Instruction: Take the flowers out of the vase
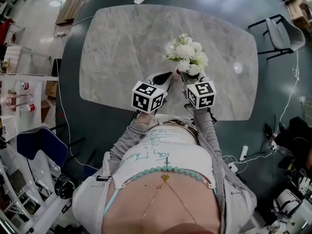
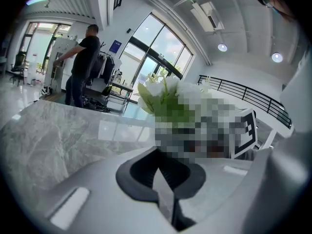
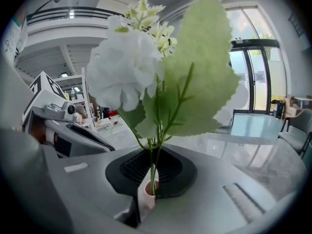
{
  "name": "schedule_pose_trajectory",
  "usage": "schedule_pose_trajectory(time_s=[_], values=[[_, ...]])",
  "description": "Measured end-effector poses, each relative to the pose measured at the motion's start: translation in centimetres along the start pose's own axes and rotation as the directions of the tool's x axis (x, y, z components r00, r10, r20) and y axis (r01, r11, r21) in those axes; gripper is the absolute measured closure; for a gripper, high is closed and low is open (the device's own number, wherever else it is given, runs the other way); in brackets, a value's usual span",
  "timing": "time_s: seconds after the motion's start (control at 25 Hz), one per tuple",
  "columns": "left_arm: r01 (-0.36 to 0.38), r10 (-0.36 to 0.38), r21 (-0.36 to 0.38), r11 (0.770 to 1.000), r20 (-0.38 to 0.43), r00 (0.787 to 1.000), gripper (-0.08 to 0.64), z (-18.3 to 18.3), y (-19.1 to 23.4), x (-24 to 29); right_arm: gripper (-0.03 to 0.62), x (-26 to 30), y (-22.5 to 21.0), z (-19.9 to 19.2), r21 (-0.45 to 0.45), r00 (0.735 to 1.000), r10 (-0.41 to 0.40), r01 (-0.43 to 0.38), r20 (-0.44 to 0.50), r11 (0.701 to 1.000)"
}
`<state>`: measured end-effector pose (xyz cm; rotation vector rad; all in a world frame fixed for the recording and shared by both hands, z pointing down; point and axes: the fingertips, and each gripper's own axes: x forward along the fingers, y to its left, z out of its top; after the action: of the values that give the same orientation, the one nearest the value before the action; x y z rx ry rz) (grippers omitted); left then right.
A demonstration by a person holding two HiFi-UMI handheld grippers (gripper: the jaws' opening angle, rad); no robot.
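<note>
A bunch of white flowers with green leaves stands upright above the near side of the marble table. My right gripper is shut on its thin stems. Seen close in the right gripper view, the flowers rise out of my right gripper, and a small white tube sits round the stem ends. Just left of the bunch is my left gripper, its jaws together with nothing visible between them. From there the flowers show ahead. No vase shows in any view.
A grey chair stands beyond the table's right end and a blue chair at the near left. Cables and a power strip lie on the floor at the right. A person stands far off by the windows.
</note>
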<state>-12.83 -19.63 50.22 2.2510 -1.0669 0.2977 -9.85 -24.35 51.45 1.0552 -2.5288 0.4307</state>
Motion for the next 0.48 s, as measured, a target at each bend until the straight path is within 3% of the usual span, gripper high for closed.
schedule_pose_trajectory(time_s=[0.48], values=[[-0.023,0.023,-0.019,1.0,0.02,1.0,0.56,-0.02,0.05,-0.13,0.557,-0.41,0.4,1.05,-0.017,0.999,0.039,-0.039,0.031,0.999]])
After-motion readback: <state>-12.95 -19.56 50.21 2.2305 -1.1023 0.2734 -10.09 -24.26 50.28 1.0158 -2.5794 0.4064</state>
